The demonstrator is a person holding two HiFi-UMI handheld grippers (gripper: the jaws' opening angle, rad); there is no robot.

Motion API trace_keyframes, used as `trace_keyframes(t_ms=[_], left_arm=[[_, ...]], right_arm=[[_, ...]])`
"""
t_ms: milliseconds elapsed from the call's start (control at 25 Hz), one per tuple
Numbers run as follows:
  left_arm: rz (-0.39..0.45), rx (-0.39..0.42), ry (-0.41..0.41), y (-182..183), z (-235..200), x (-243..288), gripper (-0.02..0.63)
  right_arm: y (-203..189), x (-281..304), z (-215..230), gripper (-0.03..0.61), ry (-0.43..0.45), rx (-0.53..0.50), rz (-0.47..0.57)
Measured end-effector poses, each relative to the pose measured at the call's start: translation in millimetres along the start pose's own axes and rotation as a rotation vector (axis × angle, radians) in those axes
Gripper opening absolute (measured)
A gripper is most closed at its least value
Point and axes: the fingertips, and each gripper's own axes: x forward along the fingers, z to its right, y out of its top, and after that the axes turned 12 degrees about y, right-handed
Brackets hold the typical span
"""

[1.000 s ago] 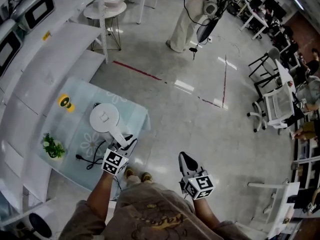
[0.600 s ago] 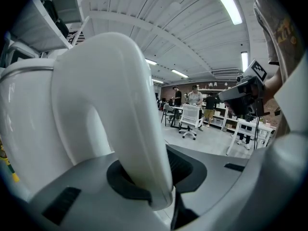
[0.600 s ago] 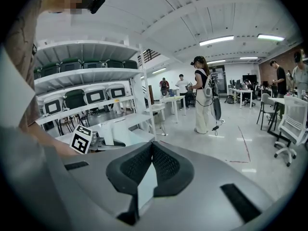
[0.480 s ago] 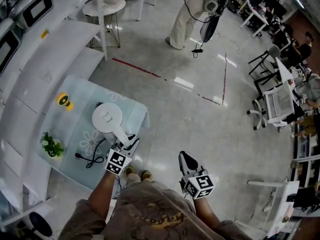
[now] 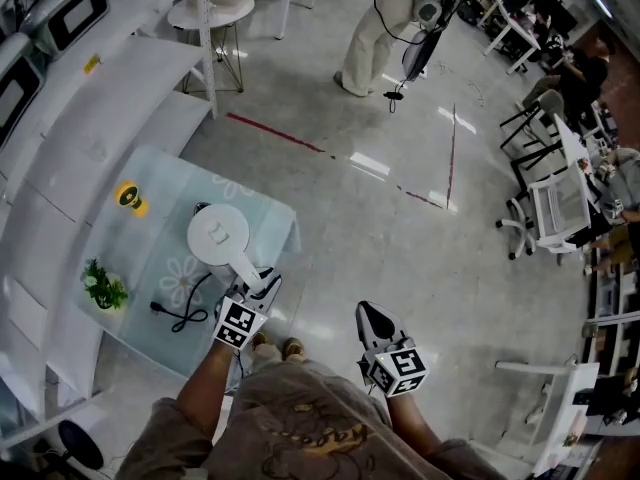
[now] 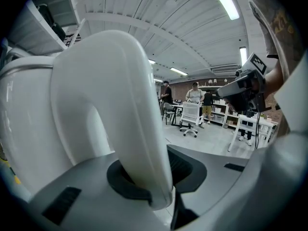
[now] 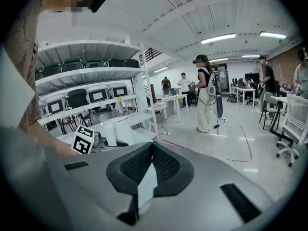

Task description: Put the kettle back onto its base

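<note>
**Operator:** Status?
**Manual:** The left claw (image 5: 258, 284) grips the kettle (image 5: 218, 236) handle, over the desk (image 5: 125, 253); the right claw (image 5: 369, 314) is closed, empty.
**Operator:** Risk?
**Manual:** No base in view; lowering blind may seat it off-centre, tilted.

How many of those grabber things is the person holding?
2. The left gripper grips the kettle by its handle; the right gripper, shut and empty, hangs above the floor.

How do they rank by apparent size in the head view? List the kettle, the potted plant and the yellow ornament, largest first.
1. kettle: clearly largest, though it may be held nearer the camera.
2. potted plant.
3. yellow ornament: somewhat smaller than the plant.
</note>
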Motion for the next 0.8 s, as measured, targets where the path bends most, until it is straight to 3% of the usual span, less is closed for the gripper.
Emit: trace_keyframes(t_ms=[800], left_arm=[[-0.007,0.009,0.003,-17,27,-4,0.091]], right_arm=[[-17,-26,1,0.002,-0.021,0.016,-0.011]])
